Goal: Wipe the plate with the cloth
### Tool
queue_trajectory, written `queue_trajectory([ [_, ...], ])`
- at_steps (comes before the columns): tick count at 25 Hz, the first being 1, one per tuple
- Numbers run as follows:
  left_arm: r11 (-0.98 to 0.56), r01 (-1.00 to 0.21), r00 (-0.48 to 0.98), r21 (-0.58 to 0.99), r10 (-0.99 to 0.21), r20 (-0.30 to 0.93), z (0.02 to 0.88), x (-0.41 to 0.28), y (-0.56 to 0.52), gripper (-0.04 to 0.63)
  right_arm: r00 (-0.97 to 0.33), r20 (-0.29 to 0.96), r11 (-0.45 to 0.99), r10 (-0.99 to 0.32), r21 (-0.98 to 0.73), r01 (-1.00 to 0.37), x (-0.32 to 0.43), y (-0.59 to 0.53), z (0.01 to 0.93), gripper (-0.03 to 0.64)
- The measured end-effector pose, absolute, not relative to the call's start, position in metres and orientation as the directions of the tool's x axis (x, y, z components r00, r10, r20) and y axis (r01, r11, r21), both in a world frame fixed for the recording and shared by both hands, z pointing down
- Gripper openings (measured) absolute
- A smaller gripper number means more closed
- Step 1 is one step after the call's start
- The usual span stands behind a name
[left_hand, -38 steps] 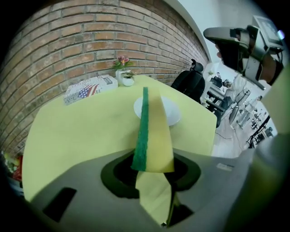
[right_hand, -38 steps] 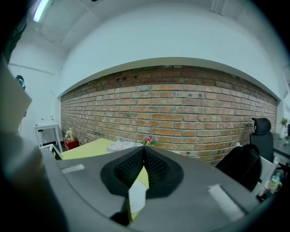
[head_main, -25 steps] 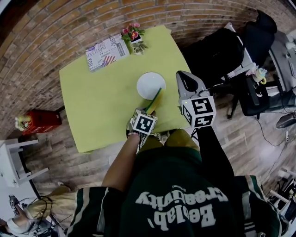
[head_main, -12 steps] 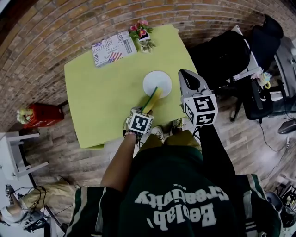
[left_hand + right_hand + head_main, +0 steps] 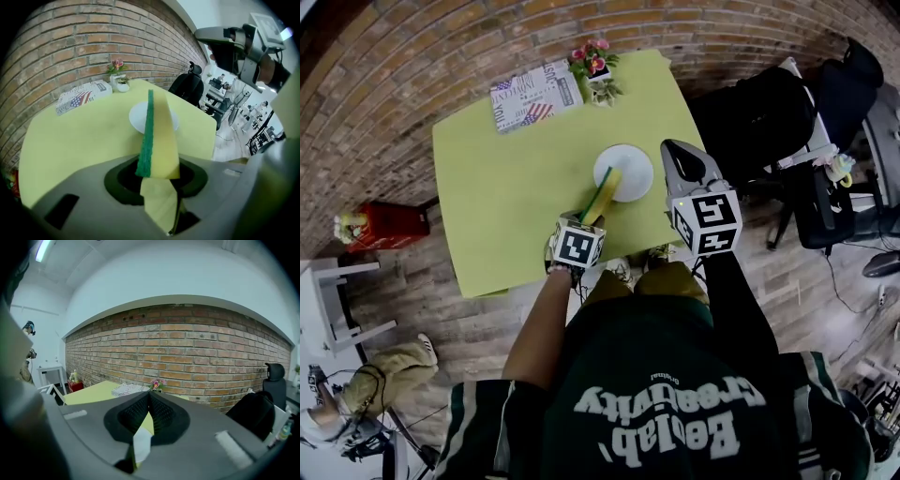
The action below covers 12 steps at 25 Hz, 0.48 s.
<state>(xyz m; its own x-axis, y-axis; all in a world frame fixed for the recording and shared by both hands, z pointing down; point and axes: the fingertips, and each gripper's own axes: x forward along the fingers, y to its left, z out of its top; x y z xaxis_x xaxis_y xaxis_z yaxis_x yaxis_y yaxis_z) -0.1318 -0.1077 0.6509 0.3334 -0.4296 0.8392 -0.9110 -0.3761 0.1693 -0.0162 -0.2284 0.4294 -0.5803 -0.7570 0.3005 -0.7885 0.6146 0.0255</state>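
Note:
A white plate point(image 5: 630, 169) lies on the yellow-green table point(image 5: 506, 197), toward its right side. My left gripper point(image 5: 589, 221) is shut on the cloth point(image 5: 603, 194), a stiff yellow sheet with a green face, and stands near the table's front edge. The cloth's far end reaches over the plate's near-left rim. In the left gripper view the cloth point(image 5: 158, 136) rises upright from the jaws and hides the middle of the plate point(image 5: 135, 117). My right gripper point(image 5: 673, 156) hovers just right of the plate, by the table's right edge, shut and empty point(image 5: 149, 395).
A printed box point(image 5: 530, 96) and a small pot of pink flowers point(image 5: 598, 66) sit at the table's far edge by the brick wall. A black office chair point(image 5: 759, 112) stands to the right. A red crate point(image 5: 384, 225) and a white stool point(image 5: 337, 300) are on the floor at left.
The cloth's far end has slid leftward across the plate's near rim as my left gripper shifted a little left. The right gripper has stayed beside the plate.

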Motion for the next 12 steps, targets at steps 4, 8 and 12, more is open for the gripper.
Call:
queue_trajectory([
  [4, -0.404, -0.899, 0.361, 0.169, -0.463, 0.81, 0.639, -0.111, -0.141, 0.138, -0.552, 0.316, 0.59, -0.772, 0.03, -0.807, 0.001, -0.237, 0.432, 0.014],
  [8, -0.445, -0.879, 0.387, 0.17, -0.46, 0.799, 0.636, -0.08, -0.168, 0.138, -0.518, 0.331, 0.558, -0.789, 0.034, -0.829, 0.026, -0.247, 0.436, 0.014],
  [12, -0.488, -0.852, 0.418, 0.189, -0.417, 0.807, 0.641, -0.048, -0.178, 0.138, -0.487, 0.341, 0.528, -0.804, 0.036, -0.848, 0.047, -0.256, 0.438, 0.014],
])
